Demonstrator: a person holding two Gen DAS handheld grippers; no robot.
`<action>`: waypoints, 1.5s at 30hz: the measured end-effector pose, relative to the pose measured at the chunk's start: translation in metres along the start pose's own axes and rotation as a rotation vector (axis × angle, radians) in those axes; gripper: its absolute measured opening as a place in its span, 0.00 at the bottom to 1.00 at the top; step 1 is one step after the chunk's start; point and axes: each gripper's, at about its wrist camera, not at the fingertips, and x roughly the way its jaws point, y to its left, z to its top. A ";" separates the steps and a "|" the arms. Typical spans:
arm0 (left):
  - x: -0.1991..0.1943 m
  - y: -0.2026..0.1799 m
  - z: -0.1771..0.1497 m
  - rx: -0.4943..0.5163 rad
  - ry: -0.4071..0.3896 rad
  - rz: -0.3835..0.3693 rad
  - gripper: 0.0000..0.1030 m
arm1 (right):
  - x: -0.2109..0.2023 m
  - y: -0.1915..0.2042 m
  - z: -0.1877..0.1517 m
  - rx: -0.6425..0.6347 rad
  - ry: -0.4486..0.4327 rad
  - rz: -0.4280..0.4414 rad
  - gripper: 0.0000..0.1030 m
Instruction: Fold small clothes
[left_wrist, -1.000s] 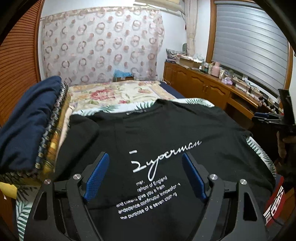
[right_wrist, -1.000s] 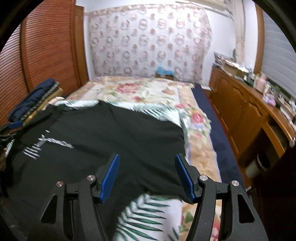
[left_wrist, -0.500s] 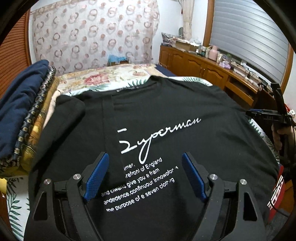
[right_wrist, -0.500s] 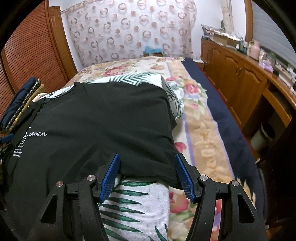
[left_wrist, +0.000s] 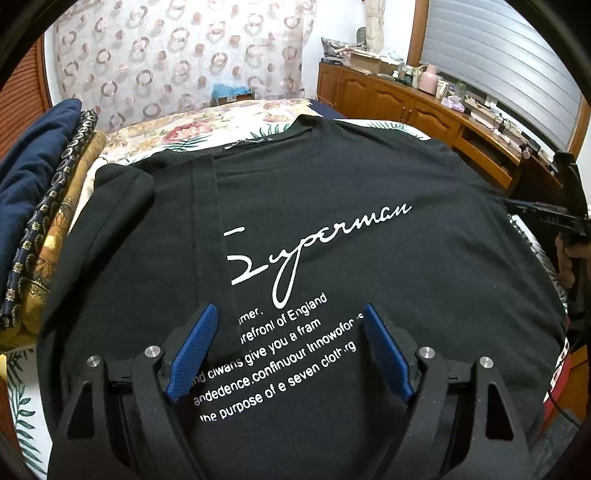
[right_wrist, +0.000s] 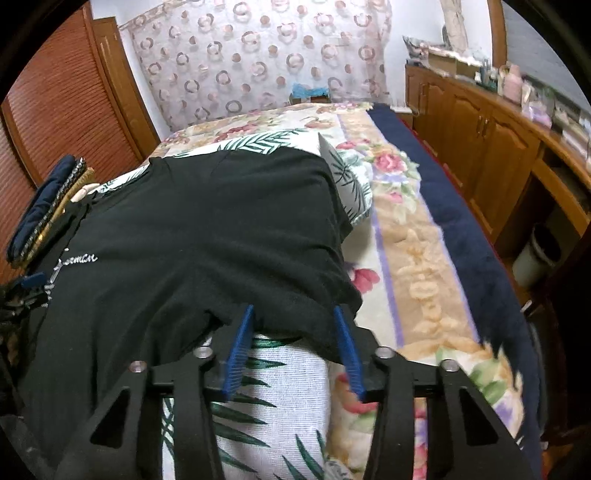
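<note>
Black cotton T-shirt with white script lettering lies flat on a palm-leaf towel over the floral bedspread. Only the right wrist view shows its hem edge: the right gripper has just been narrowing, the hem between its blue pads, not visibly pinched. The left gripper hangs wide above the lettering, nearer than before, holding nothing.

Black gripper frames, silver screws, ribbed blue fingers.
</note>
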 end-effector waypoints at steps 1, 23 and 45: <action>0.001 -0.002 0.000 0.008 0.004 0.002 0.82 | -0.002 0.001 0.001 -0.015 -0.009 -0.023 0.28; -0.017 0.003 0.005 0.008 -0.076 0.019 0.99 | -0.001 0.121 -0.007 -0.283 -0.073 0.155 0.05; -0.049 0.011 0.010 -0.047 -0.209 0.046 0.99 | -0.023 0.091 -0.006 -0.187 -0.121 0.011 0.52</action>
